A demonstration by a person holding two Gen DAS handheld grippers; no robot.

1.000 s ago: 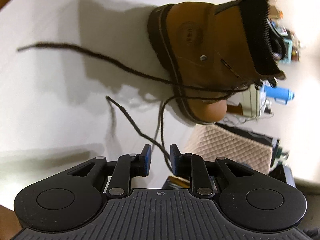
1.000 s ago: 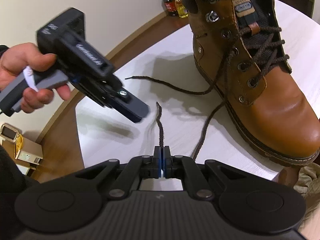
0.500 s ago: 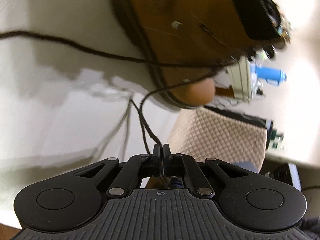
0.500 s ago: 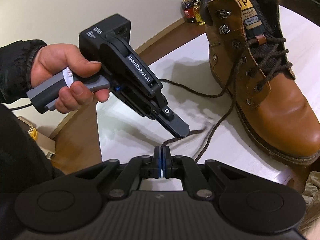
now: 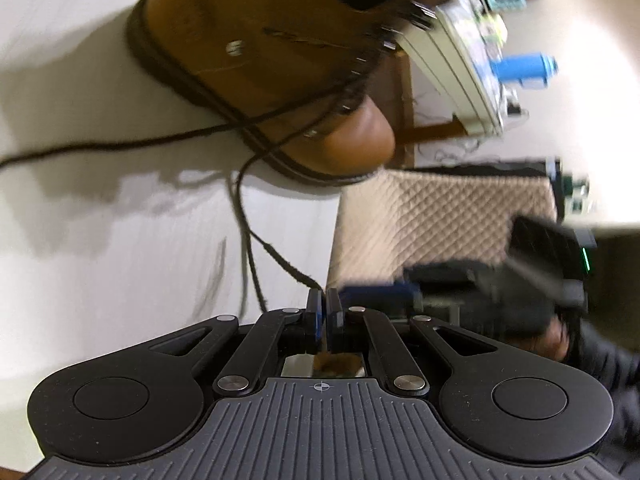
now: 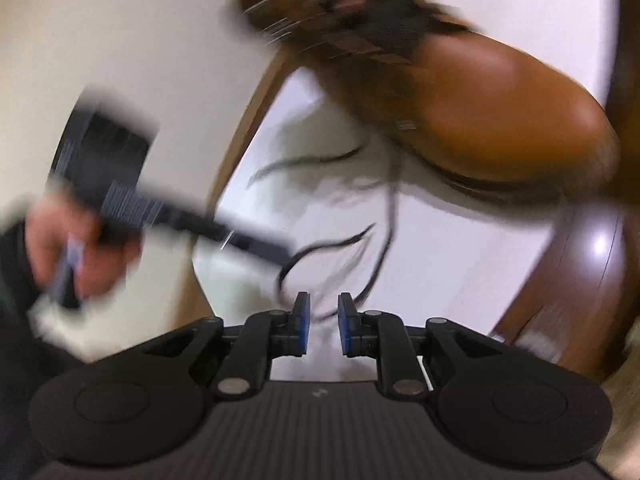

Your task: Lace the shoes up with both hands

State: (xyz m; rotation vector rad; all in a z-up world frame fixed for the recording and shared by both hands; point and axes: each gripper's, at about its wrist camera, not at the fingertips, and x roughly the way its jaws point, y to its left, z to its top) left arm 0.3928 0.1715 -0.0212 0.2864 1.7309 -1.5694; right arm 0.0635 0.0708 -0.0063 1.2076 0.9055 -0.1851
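A tan leather boot [image 5: 280,40] stands on the white table [image 5: 100,240], its dark brown lace [image 5: 288,264] trailing loose toward me. My left gripper [image 5: 324,304] is shut on that lace just above the table. In the blurred right wrist view the boot [image 6: 500,112] fills the upper right. My left gripper [image 6: 280,252] reaches in from the left in a person's hand [image 6: 80,248], with the lace [image 6: 380,248] curling from its tip. My right gripper [image 6: 323,320] has its jaws opening, and nothing is pressed between the blue pads. It shows as a dark blur [image 5: 384,292] in the left wrist view.
A quilted beige cushion [image 5: 440,216] lies past the table's edge, beside the boot's toe. Shelving with a blue bottle [image 5: 520,68] stands behind it. The table's wooden rim [image 6: 256,104] curves past the boot, with brown floor [image 6: 580,280] to the right.
My left gripper shut on the lace and rose with it. My right gripper, shut on the lace end before, has opened and let it go. Both views have rolled and shifted.
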